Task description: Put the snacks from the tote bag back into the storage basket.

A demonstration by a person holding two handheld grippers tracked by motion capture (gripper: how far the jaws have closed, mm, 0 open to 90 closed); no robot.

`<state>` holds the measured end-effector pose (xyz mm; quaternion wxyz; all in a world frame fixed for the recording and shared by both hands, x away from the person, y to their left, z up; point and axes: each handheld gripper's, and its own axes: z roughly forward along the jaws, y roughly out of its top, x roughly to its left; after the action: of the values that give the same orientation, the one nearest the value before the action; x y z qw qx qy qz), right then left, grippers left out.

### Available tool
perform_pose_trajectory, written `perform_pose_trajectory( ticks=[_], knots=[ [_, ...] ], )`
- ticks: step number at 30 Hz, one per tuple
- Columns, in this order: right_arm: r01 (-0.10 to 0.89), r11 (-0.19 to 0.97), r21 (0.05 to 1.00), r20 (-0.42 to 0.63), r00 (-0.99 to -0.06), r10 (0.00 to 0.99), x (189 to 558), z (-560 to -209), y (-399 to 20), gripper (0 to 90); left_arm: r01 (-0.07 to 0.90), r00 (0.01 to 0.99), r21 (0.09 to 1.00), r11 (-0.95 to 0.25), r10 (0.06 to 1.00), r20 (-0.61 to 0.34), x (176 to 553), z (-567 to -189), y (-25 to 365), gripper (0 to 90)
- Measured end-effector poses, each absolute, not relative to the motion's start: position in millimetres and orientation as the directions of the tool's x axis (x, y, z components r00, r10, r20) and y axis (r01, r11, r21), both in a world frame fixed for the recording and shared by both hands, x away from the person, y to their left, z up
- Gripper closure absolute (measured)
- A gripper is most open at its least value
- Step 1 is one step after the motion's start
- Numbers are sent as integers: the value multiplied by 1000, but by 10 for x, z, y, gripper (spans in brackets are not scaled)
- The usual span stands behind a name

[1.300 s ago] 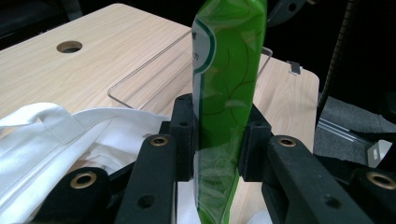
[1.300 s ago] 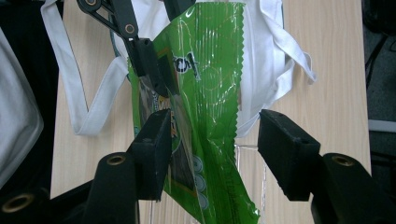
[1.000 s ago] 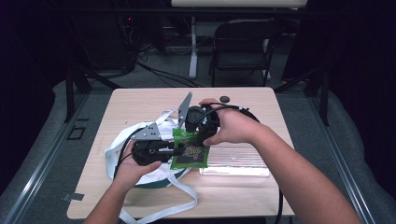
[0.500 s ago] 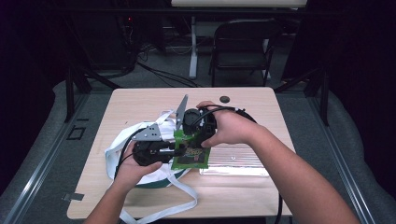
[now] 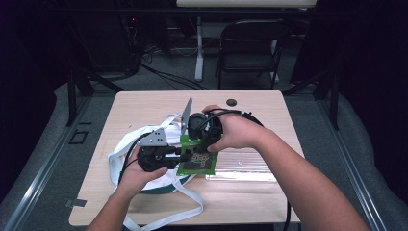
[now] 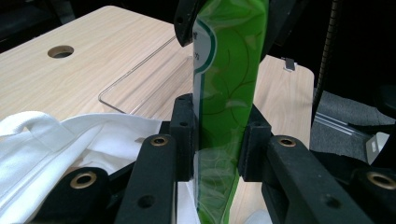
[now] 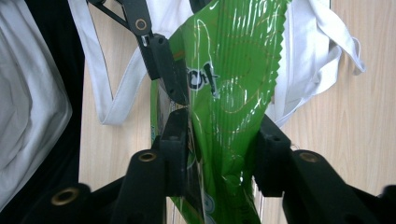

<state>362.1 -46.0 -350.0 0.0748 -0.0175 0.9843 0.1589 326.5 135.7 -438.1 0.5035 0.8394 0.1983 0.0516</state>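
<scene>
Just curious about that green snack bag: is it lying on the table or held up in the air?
Held up: the green packet stands on edge, pinched between the left gripper pads, with the right gripper around it too.

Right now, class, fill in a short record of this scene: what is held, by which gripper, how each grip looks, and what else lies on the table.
held thing: green packet, above the table
left gripper: jaws shut on the packet's lower part
right gripper: jaws have just been closing, pads now against the packet's sides
white cloth bag: under and beside the packet, straps trailing
clear tray: flat on the wooden table, at the right
</scene>
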Motion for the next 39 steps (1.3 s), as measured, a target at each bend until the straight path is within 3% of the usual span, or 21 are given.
perform_pose_trajectory(
  ticks=[14,25,39],
  knots=[
    [-60,952,301,-128,-991,-22,3624,-3496,-474,726,270,918,866,-421,384,-100,3260,-4385,1345,724],
    [-68,952,298,-122,-992,-32,3616,-3493,-480,748,287,915,870,-402,385,-124,3268,-4393,1346,707],
    [-58,951,304,-133,-991,-18,3625,-3464,-529,749,333,898,872,-359,403,-177,3305,-4408,1382,610]
  ],
)
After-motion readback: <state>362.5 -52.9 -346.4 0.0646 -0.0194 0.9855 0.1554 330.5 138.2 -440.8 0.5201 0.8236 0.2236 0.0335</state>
